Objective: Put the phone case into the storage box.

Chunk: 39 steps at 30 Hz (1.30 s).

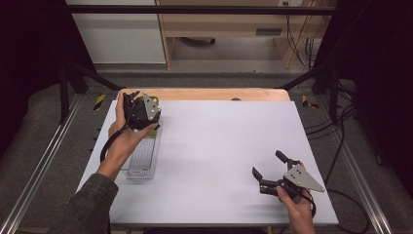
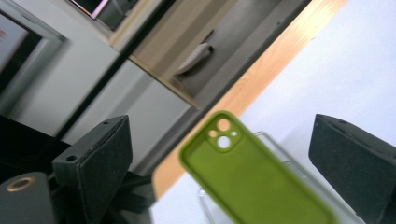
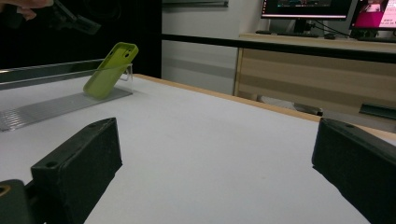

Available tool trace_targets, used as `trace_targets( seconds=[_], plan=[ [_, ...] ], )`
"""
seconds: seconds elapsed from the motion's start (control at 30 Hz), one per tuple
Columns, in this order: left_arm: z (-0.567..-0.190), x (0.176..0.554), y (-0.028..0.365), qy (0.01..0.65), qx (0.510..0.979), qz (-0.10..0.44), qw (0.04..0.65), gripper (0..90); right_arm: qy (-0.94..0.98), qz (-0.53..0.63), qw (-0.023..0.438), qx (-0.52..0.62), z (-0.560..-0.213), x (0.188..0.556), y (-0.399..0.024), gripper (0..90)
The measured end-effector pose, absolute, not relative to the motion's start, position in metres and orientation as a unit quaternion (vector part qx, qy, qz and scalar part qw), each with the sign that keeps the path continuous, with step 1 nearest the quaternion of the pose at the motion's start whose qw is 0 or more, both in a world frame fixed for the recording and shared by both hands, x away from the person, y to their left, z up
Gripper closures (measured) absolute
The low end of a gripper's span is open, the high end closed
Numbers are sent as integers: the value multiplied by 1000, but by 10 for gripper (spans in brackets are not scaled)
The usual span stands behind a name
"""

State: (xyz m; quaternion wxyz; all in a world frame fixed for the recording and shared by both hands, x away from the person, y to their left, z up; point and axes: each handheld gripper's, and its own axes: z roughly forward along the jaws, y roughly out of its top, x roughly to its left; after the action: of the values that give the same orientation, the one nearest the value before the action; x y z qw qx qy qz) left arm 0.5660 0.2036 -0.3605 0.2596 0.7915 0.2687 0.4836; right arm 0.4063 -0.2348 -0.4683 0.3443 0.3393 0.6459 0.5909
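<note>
Green phone case (image 2: 252, 179) leans between the open left tool's (image 2: 233, 163) jaws, untouched

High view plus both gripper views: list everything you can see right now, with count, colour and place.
phone case: one, green, leaning on the far end wall of the tray
tray: one, clear plastic, ribbed floor, left side of the table
table: one, white top, wooden far edge
monitors: two, lit, on a wooden desk beyond the table
left gripper: one, black, above the tray's far end, jaws open either side of the case
right gripper: one, black, near right of the table, jaws open, nothing between them
</note>
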Motion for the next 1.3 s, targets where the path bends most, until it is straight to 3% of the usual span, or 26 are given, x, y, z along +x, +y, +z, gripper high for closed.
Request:
trace_targets(
  seconds=[0.23, 0.73, 1.3],
  plan=[
    [-362, 565, 205, 313, 784, 432, 319, 44, 646, 591, 344, 339, -468, 406, -235, 15],
    [-352, 551, 192, 326, 776, 382, 382, 38, 647, 591, 345, 338, -468, 404, -235, 16],
    [-354, 537, 209, 355, 758, 369, 405, 38, 650, 587, 347, 335, -469, 404, -233, 17]
  ],
)
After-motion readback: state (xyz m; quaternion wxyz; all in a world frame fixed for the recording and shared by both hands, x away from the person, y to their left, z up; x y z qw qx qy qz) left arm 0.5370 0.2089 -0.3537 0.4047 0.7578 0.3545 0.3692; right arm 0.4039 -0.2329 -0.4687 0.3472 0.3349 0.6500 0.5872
